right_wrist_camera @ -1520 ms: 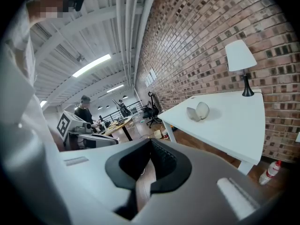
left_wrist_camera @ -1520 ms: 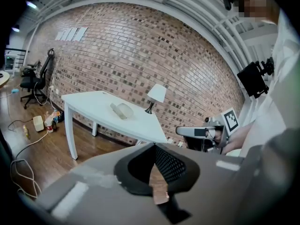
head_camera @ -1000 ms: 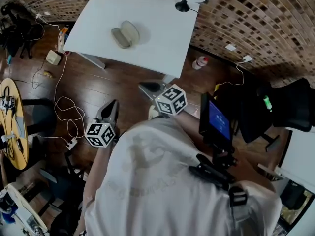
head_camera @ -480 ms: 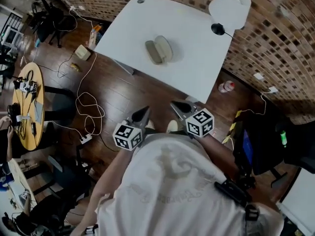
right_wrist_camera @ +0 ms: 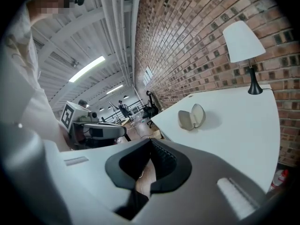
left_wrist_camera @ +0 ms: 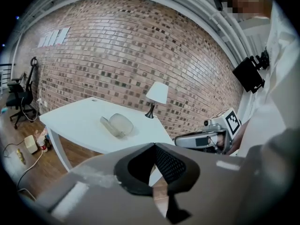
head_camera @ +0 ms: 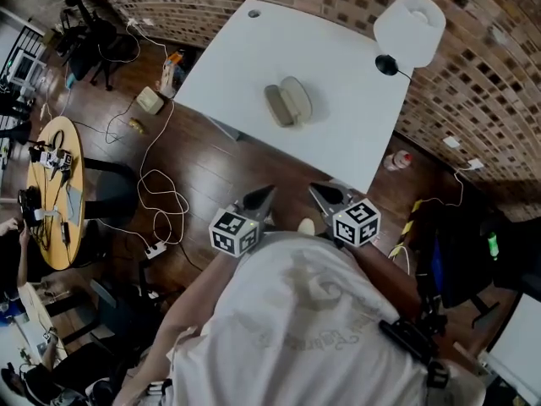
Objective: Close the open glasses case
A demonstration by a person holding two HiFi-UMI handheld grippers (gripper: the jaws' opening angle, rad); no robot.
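The open glasses case (head_camera: 288, 102) lies on the white table (head_camera: 254, 49), a grey-beige shell with its lid standing up; it also shows as the case (left_wrist_camera: 117, 124) and the case (right_wrist_camera: 191, 117). Both grippers hang over the wooden floor, short of the table's near edge and well apart from the case. My left gripper (head_camera: 259, 198) is shut and empty, its tips meeting in the left gripper view (left_wrist_camera: 154, 145). My right gripper (head_camera: 321, 193) is shut and empty too, as its own view (right_wrist_camera: 150, 139) shows. They point side by side toward the table.
A white lamp (head_camera: 410, 28) stands at the table's far right corner by the brick wall. Cables (head_camera: 156, 201) trail over the floor at left, near a round yellow table (head_camera: 51, 193). A bottle (head_camera: 401, 159) stands on the floor at right, with a dark chair (head_camera: 473, 252) beyond.
The person has stepped toward the table, so table and case now sit nearer the middle of the head view. Both grippers have come forward and drawn closer together, still shut.
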